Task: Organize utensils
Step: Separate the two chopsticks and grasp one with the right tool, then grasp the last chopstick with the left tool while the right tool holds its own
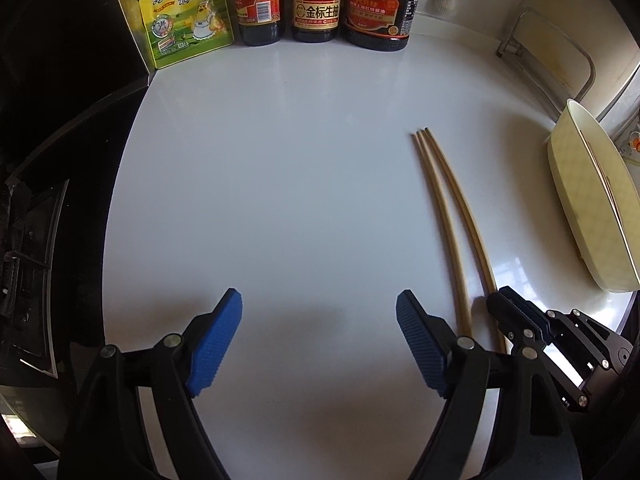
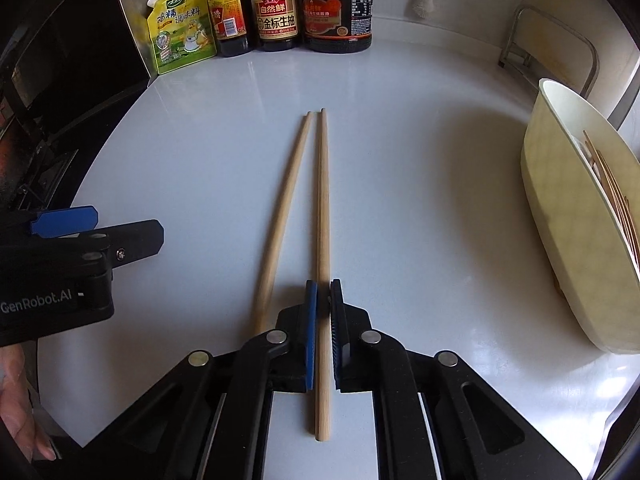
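My right gripper (image 2: 323,292) is clenched on one wooden chopstick (image 2: 323,200) lying on the white counter (image 2: 400,160), blue pads pinching it near its thick end; a second chopstick (image 2: 282,216) lies loose just left of it, tips nearly meeting toward the sauce bottles (image 2: 276,12). My left gripper (image 1: 319,312) hangs released over bare counter, nothing between its fingers. Cream utensil holder (image 2: 560,208) stands at right with more chopsticks inside.
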Tool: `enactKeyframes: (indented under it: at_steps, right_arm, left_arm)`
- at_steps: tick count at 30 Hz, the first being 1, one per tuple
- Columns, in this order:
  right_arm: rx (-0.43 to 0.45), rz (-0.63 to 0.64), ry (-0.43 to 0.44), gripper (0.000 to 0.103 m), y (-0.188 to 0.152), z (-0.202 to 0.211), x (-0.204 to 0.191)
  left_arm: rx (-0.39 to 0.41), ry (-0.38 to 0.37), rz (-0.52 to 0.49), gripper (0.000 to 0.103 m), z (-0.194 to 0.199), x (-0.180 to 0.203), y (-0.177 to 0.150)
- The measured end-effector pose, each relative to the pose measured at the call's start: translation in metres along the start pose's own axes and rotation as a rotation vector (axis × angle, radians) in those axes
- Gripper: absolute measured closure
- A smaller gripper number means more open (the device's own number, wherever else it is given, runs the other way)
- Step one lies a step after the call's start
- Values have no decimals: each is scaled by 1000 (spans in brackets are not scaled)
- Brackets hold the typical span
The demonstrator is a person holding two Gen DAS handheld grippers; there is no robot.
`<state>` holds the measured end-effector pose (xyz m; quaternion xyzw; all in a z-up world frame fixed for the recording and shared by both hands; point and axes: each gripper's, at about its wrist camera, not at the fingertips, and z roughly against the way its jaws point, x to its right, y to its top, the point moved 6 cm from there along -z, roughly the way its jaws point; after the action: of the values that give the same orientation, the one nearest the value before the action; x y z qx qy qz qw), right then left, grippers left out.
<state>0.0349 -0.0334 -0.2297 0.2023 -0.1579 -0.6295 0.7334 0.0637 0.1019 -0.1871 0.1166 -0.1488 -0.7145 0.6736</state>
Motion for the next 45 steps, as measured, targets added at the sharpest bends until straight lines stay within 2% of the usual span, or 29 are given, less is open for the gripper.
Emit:
enactKeyframes:
  at_steps: [11, 18, 23, 24, 26, 29, 35, 39, 40, 42, 43, 44, 45]
  right_arm:
    - [-12, -52, -45, 96, -16, 12, 44]
    - [-15, -63, -63, 96, -24, 17, 65]
    - [-24, -72, -15, 96, -22, 20, 70]
    - [-23, -71, -16, 94, -21, 21, 70]
    - [-20, -62, -23, 82, -18, 22, 71]
    - [-9, -52, -26, 69, -13, 22, 72]
    - [-17, -48, -45, 68, -6, 13, 75]
    - [-9, 12, -62, 68, -11, 13, 70]
    - [-8, 18, -58, 68, -11, 13, 69]
    - [-11, 17, -45, 72, -11, 13, 68]
    - [-11, 22, -44, 80, -10, 12, 68]
    - [-12, 29, -45, 93, -10, 12, 67]
    - [-13, 36, -48, 96, -9, 12, 66]
  left_arm:
    - [-15, -35, -52, 24, -12, 52, 0]
    - [8, 1, -57, 24, -20, 67, 2]
    - [9, 17, -52, 24, -24, 71, 2]
    - [9, 22, -52, 24, -25, 71, 2]
    - [5, 28, -48, 24, -27, 72, 1]
    - [0, 31, -27, 24, -29, 72, 0]
    - [9, 46, 7, 24, -30, 72, 2]
    - [9, 43, 20, 24, -30, 72, -1]
    - [11, 43, 21, 25, -30, 73, -1]
    - [20, 39, 16, 39, -27, 75, -1]
    - [24, 36, 8, 44, -26, 77, -2]
    - [27, 31, 0, 54, -25, 80, -2]
    - [30, 26, -9, 59, -23, 82, -2]
